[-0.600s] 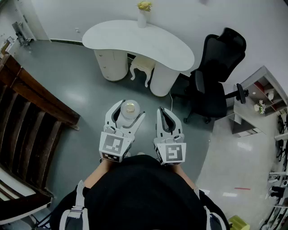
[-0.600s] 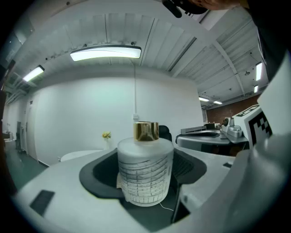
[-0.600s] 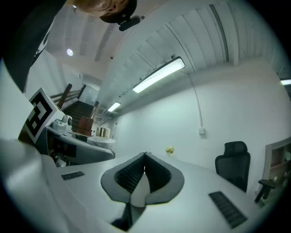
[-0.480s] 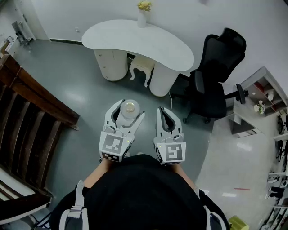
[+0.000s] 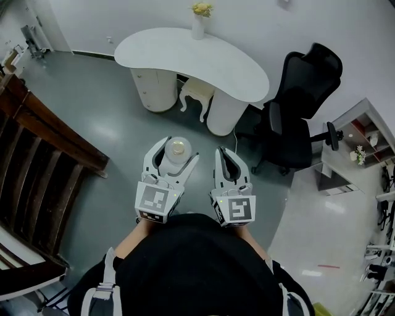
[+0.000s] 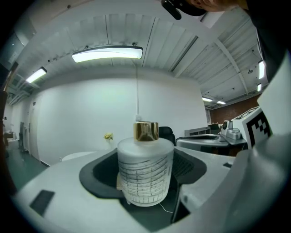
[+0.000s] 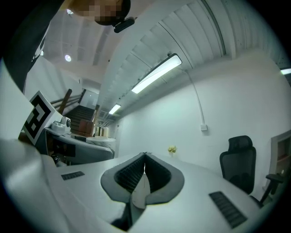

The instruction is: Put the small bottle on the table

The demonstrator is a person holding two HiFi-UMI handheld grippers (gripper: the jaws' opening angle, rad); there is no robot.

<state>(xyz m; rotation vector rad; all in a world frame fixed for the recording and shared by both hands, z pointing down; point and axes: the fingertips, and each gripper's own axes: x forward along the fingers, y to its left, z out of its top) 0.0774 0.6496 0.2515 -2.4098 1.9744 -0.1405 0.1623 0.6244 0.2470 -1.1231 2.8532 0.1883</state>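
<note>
A small frosted white bottle [image 5: 176, 152] with a gold cap [image 6: 146, 131] stands upright between the jaws of my left gripper [image 5: 174, 149]. The jaws stand wide and close on its round body [image 6: 144, 175]. My right gripper [image 5: 227, 155] is beside it on the right, jaws together with nothing between them [image 7: 145, 164]. Both are held in front of the person's body, above the grey floor. The white curved table [image 5: 191, 55] lies ahead, some way beyond the grippers.
A white vase with yellow flowers [image 5: 198, 17] stands on the table's far edge. A small white stool [image 5: 196, 92] sits under the table. A black office chair [image 5: 296, 111] is to the right. Dark wooden stair rails [image 5: 43, 148] run along the left.
The view has shifted slightly, so table and chair sit a little further right and lower. Both grippers keep the same pose, and the bottle stays in the left one.
</note>
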